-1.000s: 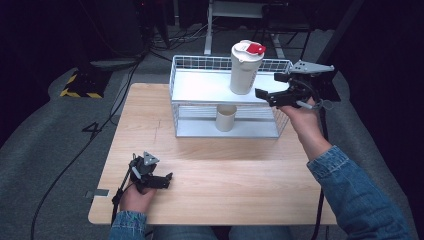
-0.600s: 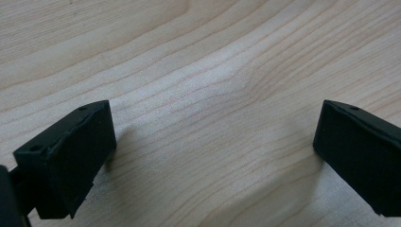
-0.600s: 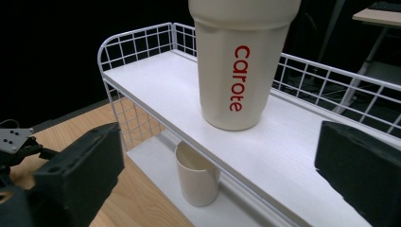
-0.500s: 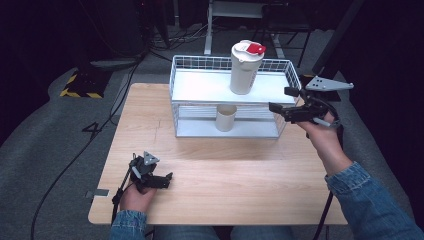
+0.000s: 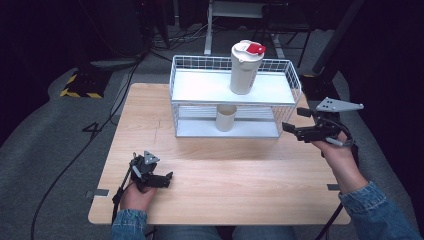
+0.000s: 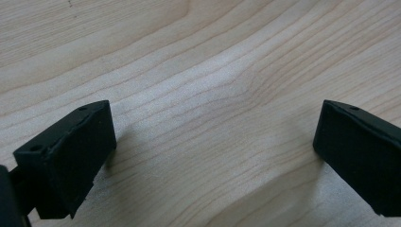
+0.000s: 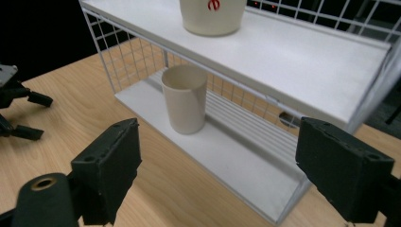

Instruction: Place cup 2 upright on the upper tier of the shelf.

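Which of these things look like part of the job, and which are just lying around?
Likely in use: right gripper, open, facing the cup on the rack's lower shelf; bottle on top.
Idle: left gripper, open, on the table; floor cables.

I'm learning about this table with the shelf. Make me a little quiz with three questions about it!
1. True or false: the tall bottle with the red lid stands on the top shelf of the wire rack.
2. Where is the small cup? A) on the wooden table B) on the lower shelf C) in a gripper
3. Fill in: the left gripper has its jaws ____.

Key: 1 true; 2 B; 3 open
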The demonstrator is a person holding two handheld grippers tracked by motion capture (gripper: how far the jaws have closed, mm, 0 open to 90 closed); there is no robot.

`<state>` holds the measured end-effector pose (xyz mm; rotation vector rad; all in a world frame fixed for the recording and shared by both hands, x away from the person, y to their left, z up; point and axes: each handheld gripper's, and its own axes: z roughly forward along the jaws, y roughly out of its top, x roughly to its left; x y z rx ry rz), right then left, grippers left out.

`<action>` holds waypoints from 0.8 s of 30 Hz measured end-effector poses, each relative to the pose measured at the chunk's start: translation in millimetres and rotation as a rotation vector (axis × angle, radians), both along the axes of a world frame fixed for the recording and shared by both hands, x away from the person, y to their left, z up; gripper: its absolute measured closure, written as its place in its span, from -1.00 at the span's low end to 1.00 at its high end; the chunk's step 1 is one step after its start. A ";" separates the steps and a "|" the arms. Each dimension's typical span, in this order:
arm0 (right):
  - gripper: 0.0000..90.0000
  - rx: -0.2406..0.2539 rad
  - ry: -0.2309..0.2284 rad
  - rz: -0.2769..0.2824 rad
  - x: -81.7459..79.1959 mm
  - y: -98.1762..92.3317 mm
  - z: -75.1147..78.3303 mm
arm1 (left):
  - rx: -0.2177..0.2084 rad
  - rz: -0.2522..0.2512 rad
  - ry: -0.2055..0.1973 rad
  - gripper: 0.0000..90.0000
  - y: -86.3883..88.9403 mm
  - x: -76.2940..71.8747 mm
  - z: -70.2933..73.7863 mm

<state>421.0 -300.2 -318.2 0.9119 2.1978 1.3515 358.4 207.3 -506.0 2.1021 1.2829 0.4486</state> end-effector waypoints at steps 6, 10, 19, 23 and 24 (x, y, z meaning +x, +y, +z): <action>-0.66 -0.035 0.043 -0.031 -9.0 -13.2 -22.7 | 0.003 -0.001 -0.001 -0.99 0.2 0.0 0.1; -0.66 -0.051 0.072 -0.044 -14.7 -18.8 -40.0 | 0.000 0.000 0.000 -0.99 0.0 0.0 0.0; -0.66 -0.060 0.125 -0.074 -25.1 -28.7 -79.8 | 0.004 -0.001 -0.001 -0.99 0.1 0.9 0.2; -0.66 -0.070 0.155 -0.090 -29.5 -30.4 -98.5 | 0.003 -0.001 0.001 -0.99 0.1 0.8 0.2; -0.66 -0.070 0.164 -0.089 -30.2 -30.6 -101.6 | 0.004 -0.002 -0.001 -0.99 0.1 0.9 0.2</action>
